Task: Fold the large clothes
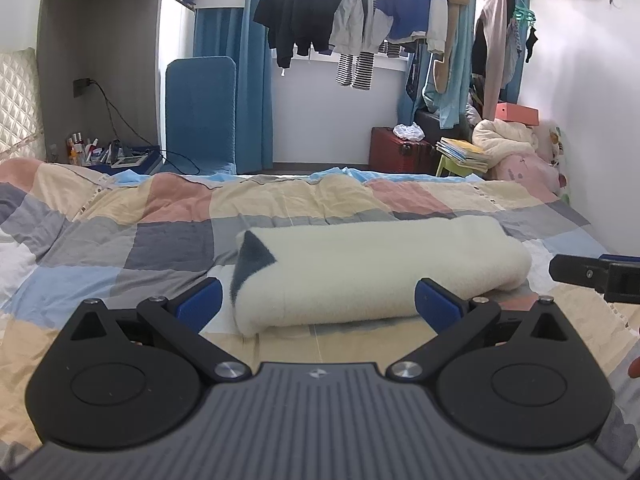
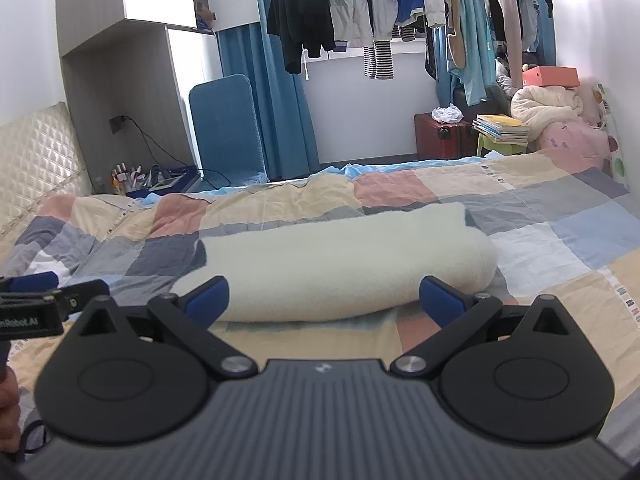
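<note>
The folded cream fleece garment [image 1: 372,272] is lying on the checked quilt [image 1: 160,240] of the bed; both grippers, left gripper [image 1: 318,300] and right gripper [image 2: 324,300], are hovering with jaws wide, empty. "nRobot.AI" is showing on the left gripper.

Left gripper [image 1: 318,300] and right gripper [image 2: 324,300] gape wide, empty.

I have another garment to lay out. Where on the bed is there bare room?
Bare quilt lies left of the folded cream garment, toward the headboard, and behind it up to the far bed edge. Right of it, the strip is narrower. The near side is crowded by both open grippers.
</note>
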Motion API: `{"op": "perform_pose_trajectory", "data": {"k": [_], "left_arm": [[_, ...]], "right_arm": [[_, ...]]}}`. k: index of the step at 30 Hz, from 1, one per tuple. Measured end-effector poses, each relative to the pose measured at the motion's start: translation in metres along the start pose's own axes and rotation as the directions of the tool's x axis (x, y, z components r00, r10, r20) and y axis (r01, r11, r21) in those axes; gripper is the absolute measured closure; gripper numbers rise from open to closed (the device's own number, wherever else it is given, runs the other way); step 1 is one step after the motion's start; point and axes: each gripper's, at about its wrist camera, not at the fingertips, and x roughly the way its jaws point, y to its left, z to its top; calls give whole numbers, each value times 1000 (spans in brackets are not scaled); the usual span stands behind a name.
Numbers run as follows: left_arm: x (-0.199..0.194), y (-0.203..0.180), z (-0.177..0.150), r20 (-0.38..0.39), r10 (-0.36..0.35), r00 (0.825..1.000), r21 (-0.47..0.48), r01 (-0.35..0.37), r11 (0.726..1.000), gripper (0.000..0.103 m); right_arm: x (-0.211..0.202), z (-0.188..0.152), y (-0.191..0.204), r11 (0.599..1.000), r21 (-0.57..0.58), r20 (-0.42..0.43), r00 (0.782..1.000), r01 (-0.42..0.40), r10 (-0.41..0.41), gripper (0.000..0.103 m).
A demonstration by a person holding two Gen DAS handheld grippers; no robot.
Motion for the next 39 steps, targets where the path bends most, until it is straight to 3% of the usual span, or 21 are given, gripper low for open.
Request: {"op": "perform_pose_trajectory", "data": {"k": [39], "left_arm": [[-9, 3, 1, 11, -16, 1000, -2, 16, 1000, 0]], "right_arm": [[-8, -5, 9, 1000, 4, -16, 1000, -9, 9, 0]]}}
